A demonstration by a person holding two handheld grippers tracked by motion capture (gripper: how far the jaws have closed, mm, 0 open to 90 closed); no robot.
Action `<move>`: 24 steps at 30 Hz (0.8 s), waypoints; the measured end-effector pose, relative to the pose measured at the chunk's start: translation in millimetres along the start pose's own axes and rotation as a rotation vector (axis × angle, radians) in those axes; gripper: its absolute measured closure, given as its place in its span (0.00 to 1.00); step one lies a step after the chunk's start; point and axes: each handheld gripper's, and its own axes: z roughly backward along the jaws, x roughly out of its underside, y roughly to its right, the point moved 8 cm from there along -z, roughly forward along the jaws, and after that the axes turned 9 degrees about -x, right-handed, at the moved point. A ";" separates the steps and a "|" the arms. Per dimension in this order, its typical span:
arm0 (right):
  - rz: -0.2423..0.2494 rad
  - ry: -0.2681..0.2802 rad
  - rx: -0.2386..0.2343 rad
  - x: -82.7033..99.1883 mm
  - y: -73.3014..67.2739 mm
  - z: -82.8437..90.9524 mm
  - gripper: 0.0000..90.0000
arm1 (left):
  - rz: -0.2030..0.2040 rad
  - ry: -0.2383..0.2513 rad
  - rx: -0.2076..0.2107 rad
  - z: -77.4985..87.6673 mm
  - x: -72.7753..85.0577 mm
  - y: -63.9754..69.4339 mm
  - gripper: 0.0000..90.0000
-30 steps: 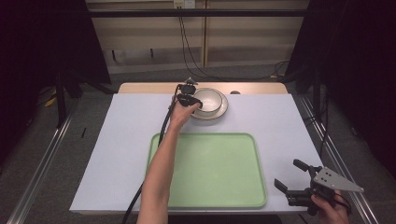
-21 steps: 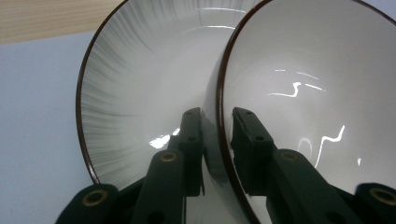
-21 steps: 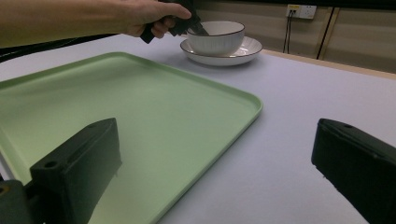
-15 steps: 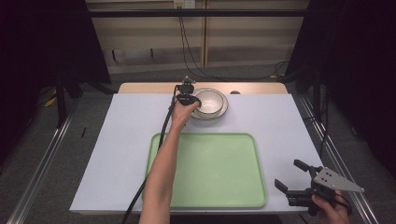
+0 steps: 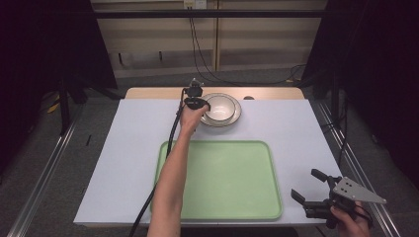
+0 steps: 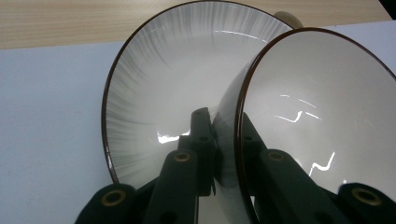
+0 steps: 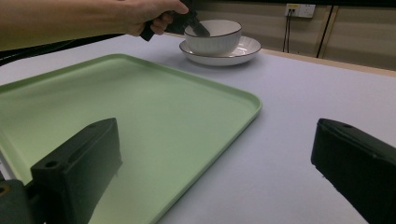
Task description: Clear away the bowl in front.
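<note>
**Left gripper clamped on bowl rim at far edge of table**

Since the earlier frames, little displacement is seen on the table; the jaws of the left gripper (image 5: 201,105) have just been closing, with the bowl wall between them. The bowl (image 5: 220,107) is seated on the plate (image 5: 235,116) at the far middle of the table (image 5: 123,148), just beyond the far edge of the green tray (image 5: 217,182). In the left gripper view, one jaw is seen inside the bowl (image 6: 317,126) and the other outside it, above the plate (image 6: 159,84), and the dark-rimmed wall is pinched between the pads. The bowl's left side, as seen from the high view, is the side gripped.

The right gripper (image 5: 309,190) is held at the near right corner of the table, just right of the tray. Its jaws are spread wide apart, and nothing is held between them.
</note>
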 end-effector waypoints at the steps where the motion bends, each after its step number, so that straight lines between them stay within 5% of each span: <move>1: 0.000 0.002 0.003 0.0 0.3 0.0 0.01 | 0.016 0.007 -0.010 0.3 -0.5 -1.9 0.91; 24: -0.005 0.019 0.002 -1.4 -0.2 0.4 0.01 | 0.058 0.054 -0.007 20.2 -12.0 -10.4 0.91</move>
